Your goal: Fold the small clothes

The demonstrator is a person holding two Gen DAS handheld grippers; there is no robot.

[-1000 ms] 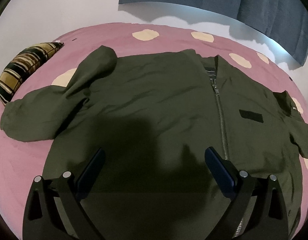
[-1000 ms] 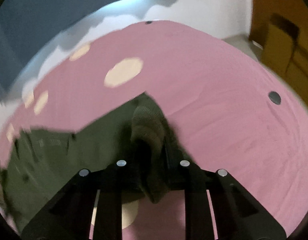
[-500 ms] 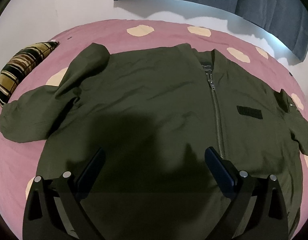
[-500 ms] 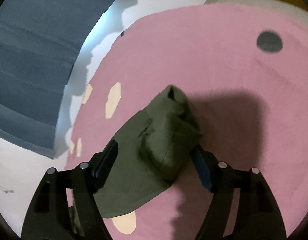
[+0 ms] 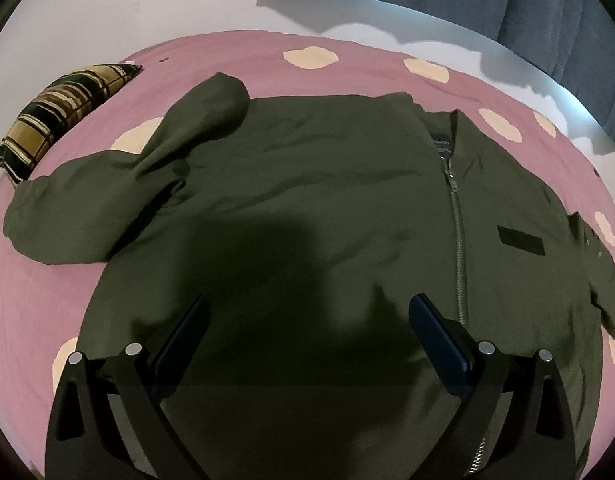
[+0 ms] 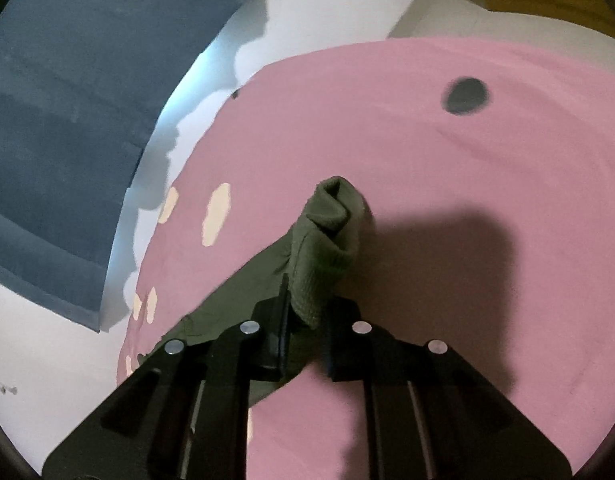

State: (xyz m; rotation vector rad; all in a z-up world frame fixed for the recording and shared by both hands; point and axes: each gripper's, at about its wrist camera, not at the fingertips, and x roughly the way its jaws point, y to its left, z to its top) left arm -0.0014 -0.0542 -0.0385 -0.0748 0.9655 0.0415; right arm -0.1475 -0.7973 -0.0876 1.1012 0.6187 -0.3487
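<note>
Green jacket (image 5: 327, 208) spread front-up on pink bed (image 5: 347, 46). Right gripper (image 6: 307, 312) closing on ribbed sleeve cuff (image 6: 327, 248) — sleeve trailing toward jacket body. Left gripper (image 5: 307, 328) wide open, empty — poised above hem.

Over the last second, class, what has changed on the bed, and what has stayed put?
The right tool let go of the jacket's ribbed cuff, shifted, and is closing on it again, cuff between its jaws. The left tool stayed open above the green jacket, which kept lying flat on the pink sheet.
</note>
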